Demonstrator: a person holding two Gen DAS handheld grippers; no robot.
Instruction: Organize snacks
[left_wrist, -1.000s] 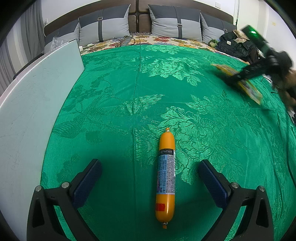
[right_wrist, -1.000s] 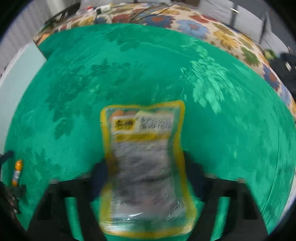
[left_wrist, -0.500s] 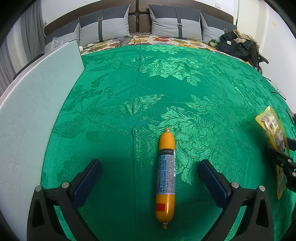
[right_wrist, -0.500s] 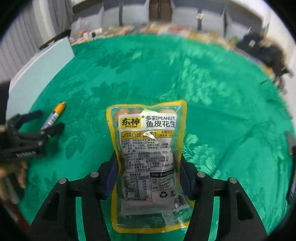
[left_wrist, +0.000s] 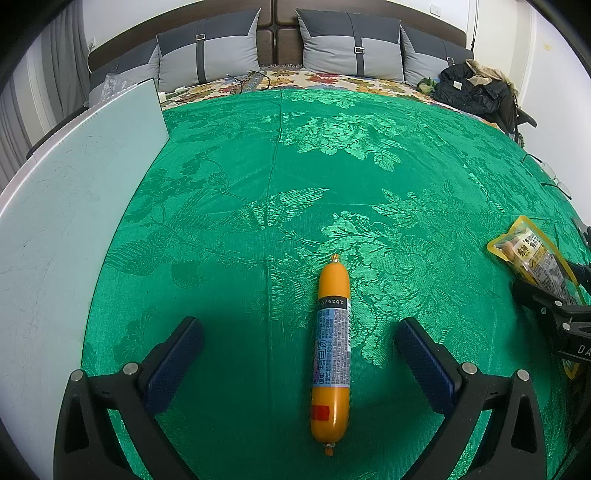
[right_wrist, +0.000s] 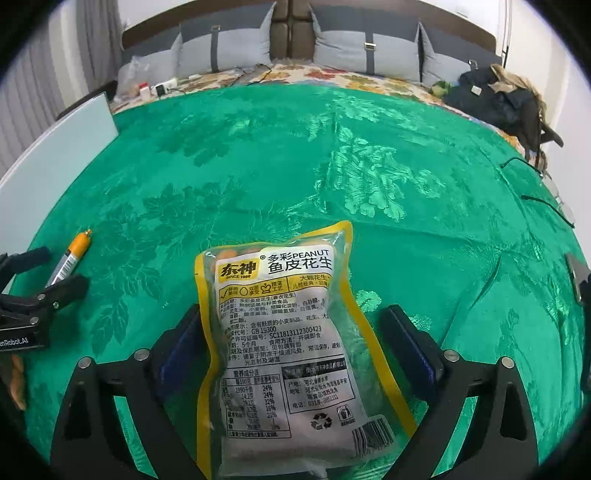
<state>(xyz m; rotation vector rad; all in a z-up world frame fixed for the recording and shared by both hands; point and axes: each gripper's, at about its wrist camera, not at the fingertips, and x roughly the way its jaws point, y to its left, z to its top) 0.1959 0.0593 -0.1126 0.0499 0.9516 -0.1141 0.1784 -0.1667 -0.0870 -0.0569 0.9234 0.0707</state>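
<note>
Bed draped in green floral brocade cloth (right_wrist: 369, 155). Yellow-edged clear peanut snack pouch (right_wrist: 288, 332) lying on cloth between opening fingers of right gripper (right_wrist: 291, 343), pads not pressing. Pouch judged light, soft, slippery film; grasp advised across mid-body. Orange plastic-cased sausage stick (left_wrist: 331, 350) lying between spread fingers of left gripper (left_wrist: 295, 354), untouched; judged firm, prone to rolling.

The left gripper (left_wrist: 295, 354) is held pitched downward, its jaws spread wide and touching nothing. The right gripper (right_wrist: 295, 336) is likewise pitched downward; its jaws are opening, with a packet between them and the right pad drawn clear
</note>
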